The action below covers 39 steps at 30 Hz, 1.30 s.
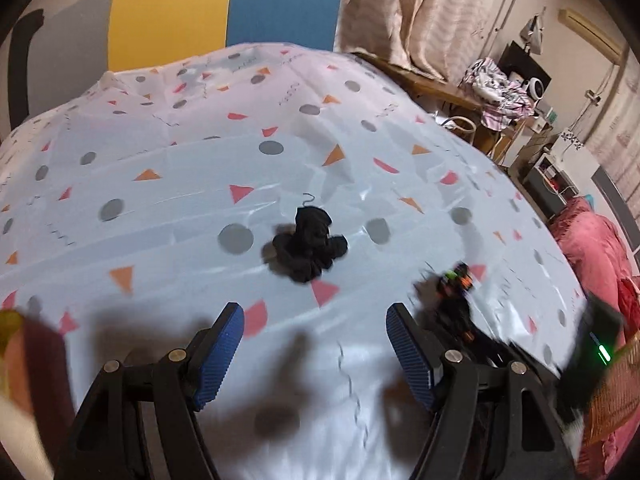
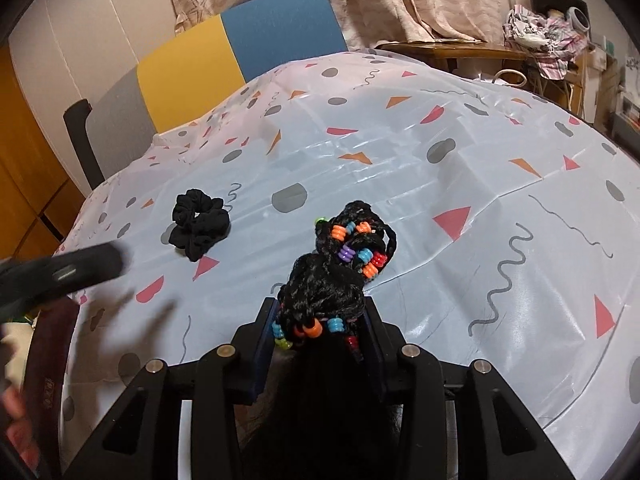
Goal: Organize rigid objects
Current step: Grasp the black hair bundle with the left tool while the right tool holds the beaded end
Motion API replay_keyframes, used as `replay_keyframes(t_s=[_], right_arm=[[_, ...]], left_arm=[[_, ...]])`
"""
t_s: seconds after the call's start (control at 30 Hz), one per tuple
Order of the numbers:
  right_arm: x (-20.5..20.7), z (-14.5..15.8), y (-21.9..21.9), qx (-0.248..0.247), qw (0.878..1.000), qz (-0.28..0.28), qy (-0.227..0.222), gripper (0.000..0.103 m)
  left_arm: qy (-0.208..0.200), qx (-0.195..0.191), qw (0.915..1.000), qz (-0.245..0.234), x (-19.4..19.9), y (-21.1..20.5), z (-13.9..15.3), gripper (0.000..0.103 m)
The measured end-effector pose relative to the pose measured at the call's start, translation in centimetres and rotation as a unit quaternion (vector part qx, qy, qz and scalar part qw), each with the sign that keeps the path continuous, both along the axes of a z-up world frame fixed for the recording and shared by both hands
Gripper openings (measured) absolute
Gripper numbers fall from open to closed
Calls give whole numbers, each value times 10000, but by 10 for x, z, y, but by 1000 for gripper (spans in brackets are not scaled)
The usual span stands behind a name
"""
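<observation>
A: Which step are we in?

B: We carry one thing and reach for the next, by our reading. Our right tongs (image 2: 320, 320) are clamped on the beaded braid piece (image 2: 344, 264), a bundle of black braided hair strung with coloured beads; it sits between the pads and sticks out ahead of them, above the surface (image 2: 500, 160).

A: And the left tongs (image 1: 315, 336)?

B: They stand wide apart with nothing between the pads. The black scrunchie (image 1: 310, 242) lies on the patterned cloth just ahead of them, close to the middle of their gap. From the right tongs it lies ahead and off to the left, well apart from the braid piece.

A: So what does the next move ask of us?

B: Probably we lower the left tongs over the scrunchie so the pads straddle it, then close. It is soft and low, so the pads must come close to the cloth. Where both things should go we cannot tell; no container shows clearly.
</observation>
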State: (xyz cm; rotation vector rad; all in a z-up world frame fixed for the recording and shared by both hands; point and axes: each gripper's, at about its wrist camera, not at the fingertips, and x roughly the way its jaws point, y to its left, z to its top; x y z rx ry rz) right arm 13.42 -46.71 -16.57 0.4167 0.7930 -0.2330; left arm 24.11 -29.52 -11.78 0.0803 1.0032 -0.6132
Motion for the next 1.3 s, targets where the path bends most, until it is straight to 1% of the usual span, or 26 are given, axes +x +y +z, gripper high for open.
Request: replay_keyframes(t_s=[0.1,0.2,0.27,0.3,0.37,0.4,0.43,0.47,0.53,0.63,0.8,0.9,1.03,1.17,1.3], right_arm=[[-2,-1,-1,70,10000,-18,-58,40],[-2,-1,-1,92,9999,-25,-90,40],[-3,-1,-1,96,9999,-29,-108,40],[-3,-1,-1,94,9999,-30,-112,40],[-3,-1,-1,102,9999,-33,-128,40],[-3,-1,-1,117,9998,-37,-139,40],[-4,-1,-2,137,9998,-41,-152,40],[-4,-2,-2,147,9998,-44,-159,40],[-4,-2,-2,148,9997,-47,-162,40],[-4,-1,-1,121,9998,-46,-152,40],[-2,-1,1,32,9999,-44,-110,40],[0,-1,4,-118,9999,-38,-35,40],[3,0,9,-325,9994,-33,65,40],[6,0,14,-539,9984,-28,171,40],[7,-1,17,-687,9973,-26,244,40]], left_arm=[[33,79,9999,55,20,-16,-12,75],[29,56,9998,168,37,-27,-19,75],[57,-4,9999,161,46,-35,-23,75],[64,24,9999,156,49,-38,-26,75],[142,37,9997,202,55,-42,-33,70],[204,-17,9996,183,56,-42,-37,59],[245,7,9996,165,56,-42,-40,40],[256,80,9995,165,56,-42,-43,35],[166,-3,9997,178,52,-38,-42,33],[104,9,9998,162,45,-33,-40,30],[171,-180,9994,244,28,-16,-33,29],[50,-288,9991,296,12,-2,-25,28],[-19,-626,9973,384,-17,25,-12,28],[92,-928,9944,496,-43,53,-4,28],[107,-1084,9931,430,-66,71,5,28]])
